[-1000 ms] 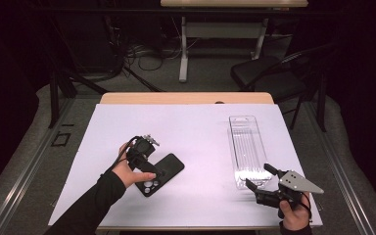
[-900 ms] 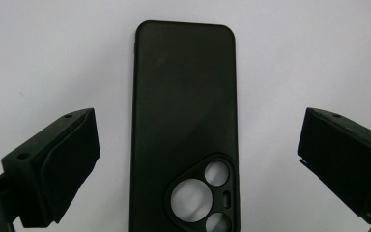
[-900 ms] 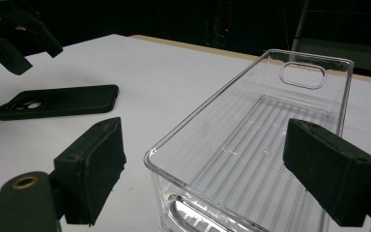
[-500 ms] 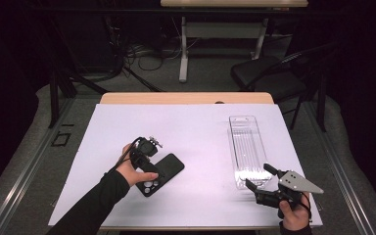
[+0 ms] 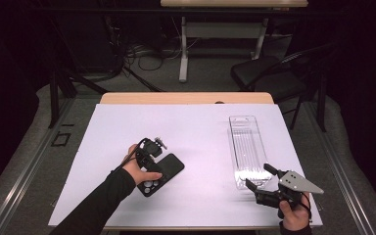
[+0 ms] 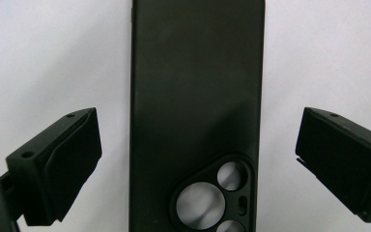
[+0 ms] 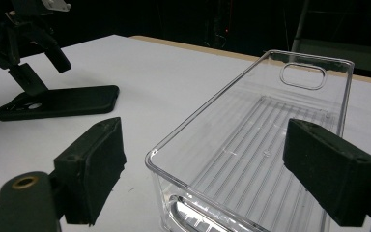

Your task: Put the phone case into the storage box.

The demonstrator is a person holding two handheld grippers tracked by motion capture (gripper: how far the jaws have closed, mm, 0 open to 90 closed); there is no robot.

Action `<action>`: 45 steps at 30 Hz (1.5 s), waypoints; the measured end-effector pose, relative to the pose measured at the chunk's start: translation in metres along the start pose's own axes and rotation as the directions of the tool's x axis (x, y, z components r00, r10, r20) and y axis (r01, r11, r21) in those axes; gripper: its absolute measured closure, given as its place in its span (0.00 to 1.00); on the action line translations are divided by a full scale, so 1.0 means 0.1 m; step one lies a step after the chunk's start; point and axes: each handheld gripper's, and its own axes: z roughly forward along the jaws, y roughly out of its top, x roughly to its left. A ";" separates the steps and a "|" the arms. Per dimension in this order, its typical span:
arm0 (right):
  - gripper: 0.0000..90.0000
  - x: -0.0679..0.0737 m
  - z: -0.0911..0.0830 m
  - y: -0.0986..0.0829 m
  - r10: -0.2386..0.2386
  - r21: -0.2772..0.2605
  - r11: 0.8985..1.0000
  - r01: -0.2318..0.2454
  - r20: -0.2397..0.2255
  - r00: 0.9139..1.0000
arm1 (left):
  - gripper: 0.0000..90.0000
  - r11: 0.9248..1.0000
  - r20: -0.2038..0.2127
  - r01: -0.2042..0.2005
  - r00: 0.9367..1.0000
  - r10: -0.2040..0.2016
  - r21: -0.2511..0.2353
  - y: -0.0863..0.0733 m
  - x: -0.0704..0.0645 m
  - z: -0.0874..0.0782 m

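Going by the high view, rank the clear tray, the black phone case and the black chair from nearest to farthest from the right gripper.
From the right gripper:
1. Clear tray, its near end right at the open jaws.
2. Black phone case, off to the left under the left gripper.
3. Black chair, on the floor beyond the table's far edge.

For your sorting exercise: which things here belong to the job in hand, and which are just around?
In the job: black phone case, clear plastic tray, left gripper, right gripper.
Just around: white table cover, black chair, floor cables, far table legs.
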 end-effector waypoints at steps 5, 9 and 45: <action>0.16 0.00 0.00 0.00 -0.002 0.001 1.000 0.002 0.000 1.000 | 0.04 0.999 -0.003 0.004 1.000 -0.004 0.035 0.02 0.02 0.06; 0.16 0.00 0.00 0.00 0.000 0.002 1.000 0.000 0.001 1.000 | 0.04 0.998 -0.012 0.007 1.000 -0.006 0.060 0.02 0.02 0.11; 0.16 0.00 0.01 -0.01 0.000 0.006 1.000 0.000 -0.004 1.000 | 0.08 0.992 -0.034 -0.006 0.999 0.011 0.128 -0.02 -0.02 0.29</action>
